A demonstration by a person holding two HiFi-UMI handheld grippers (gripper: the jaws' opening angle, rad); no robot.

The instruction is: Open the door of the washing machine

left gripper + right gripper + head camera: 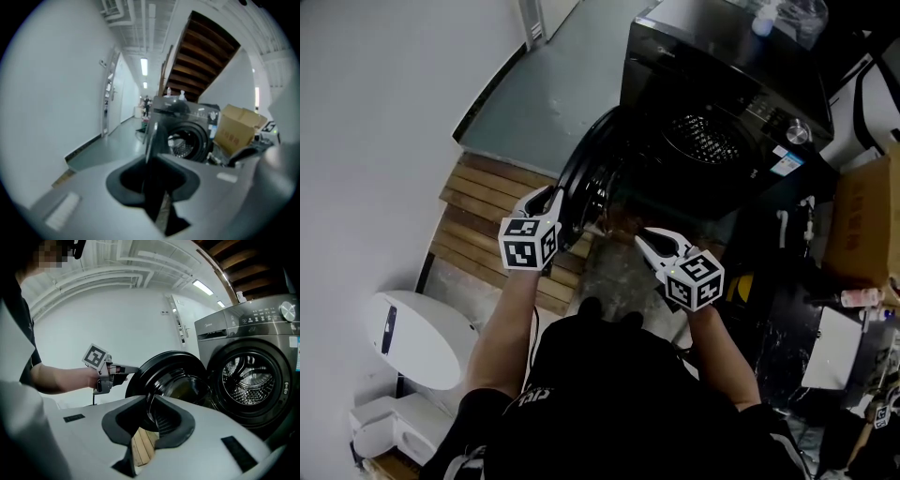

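Observation:
A dark front-loading washing machine stands ahead, its steel drum exposed. Its round door is swung out to the left. My left gripper is at the door's outer rim. In the left gripper view the door runs edge-on down into the left gripper, whose pads press on it. The right gripper view shows the left gripper meeting the door at its rim. My right gripper hovers in front of the opening, below the door. The right gripper has its jaws a little apart with nothing between them.
A wooden pallet lies under the door's swing on the left, beside a white wall. A white appliance sits at the lower left. A cardboard box and clutter crowd the machine's right side. Bottles stand on its top.

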